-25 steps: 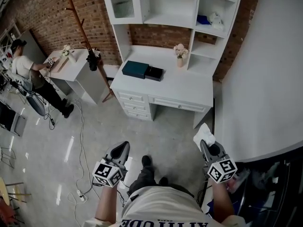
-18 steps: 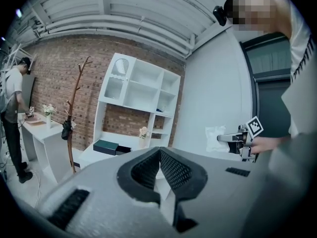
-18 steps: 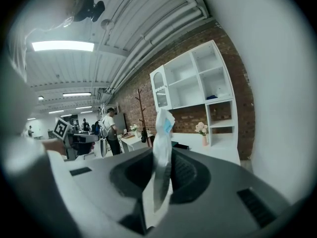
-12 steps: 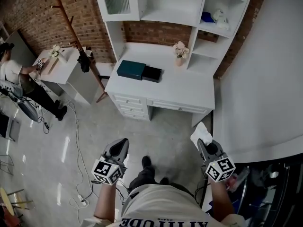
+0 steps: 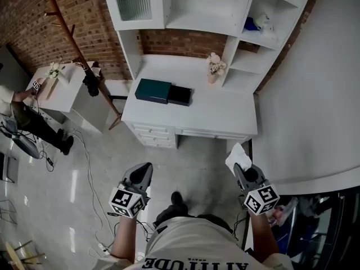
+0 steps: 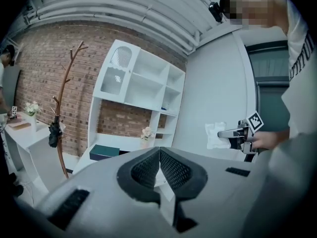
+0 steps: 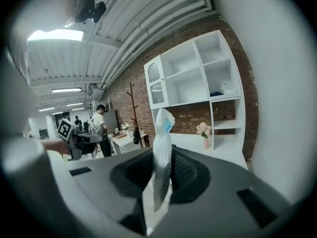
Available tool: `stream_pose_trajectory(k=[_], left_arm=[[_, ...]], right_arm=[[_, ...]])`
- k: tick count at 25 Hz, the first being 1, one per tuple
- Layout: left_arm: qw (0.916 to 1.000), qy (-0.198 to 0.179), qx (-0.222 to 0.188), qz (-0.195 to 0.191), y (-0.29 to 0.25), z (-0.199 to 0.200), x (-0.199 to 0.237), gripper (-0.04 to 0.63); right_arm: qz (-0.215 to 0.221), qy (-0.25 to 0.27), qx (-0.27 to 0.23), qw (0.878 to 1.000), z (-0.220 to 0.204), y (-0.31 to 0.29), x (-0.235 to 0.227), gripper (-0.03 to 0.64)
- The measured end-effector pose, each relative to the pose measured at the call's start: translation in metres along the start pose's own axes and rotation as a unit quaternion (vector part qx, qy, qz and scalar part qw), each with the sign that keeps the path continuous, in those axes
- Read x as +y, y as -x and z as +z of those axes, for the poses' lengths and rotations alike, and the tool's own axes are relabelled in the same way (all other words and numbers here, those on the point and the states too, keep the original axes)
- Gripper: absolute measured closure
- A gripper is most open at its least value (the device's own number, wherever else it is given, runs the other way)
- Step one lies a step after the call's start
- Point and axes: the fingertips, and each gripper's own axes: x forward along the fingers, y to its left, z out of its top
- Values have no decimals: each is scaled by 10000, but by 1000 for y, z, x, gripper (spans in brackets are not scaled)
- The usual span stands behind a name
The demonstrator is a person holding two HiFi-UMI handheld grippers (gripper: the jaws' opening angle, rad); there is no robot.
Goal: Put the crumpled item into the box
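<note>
A dark teal box (image 5: 153, 90) with a black part (image 5: 180, 95) beside it lies on the white desk (image 5: 216, 114) ahead; it also shows in the left gripper view (image 6: 105, 152). My right gripper (image 5: 241, 166) is shut on a crumpled white item (image 5: 237, 155), which stands up between its pads (image 7: 161, 148) and shows side-on in the left gripper view (image 6: 214, 134). My left gripper (image 5: 145, 171) hangs over the floor short of the desk, its jaws (image 6: 159, 152) shut with nothing between them. Both grippers are well apart from the box.
A white shelf unit (image 5: 197, 7) rises over the desk, with a small flower vase (image 5: 213, 66) at its foot. A coat stand (image 5: 73, 44), a side table (image 5: 56, 89) and a person stand at the left. Cables (image 5: 93, 201) lie on the floor. A grey wall (image 5: 315, 94) runs along the right.
Both grippers have moved forward towards the desk, which now sits nearer and lower in the head view. The right gripper still grips the crumpled item.
</note>
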Motion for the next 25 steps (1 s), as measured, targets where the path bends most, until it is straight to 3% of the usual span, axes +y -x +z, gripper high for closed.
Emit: stream_pose_trajectory(k=[12, 25], left_arm=[[9998, -26, -69, -164, -15, 19, 65, 569], [9997, 74, -67, 204, -24, 16, 107, 568]], right_arm=[[-106, -23, 6, 9999, 20, -61, 19, 541], [56, -175, 141, 9997, 29, -121, 4, 541]])
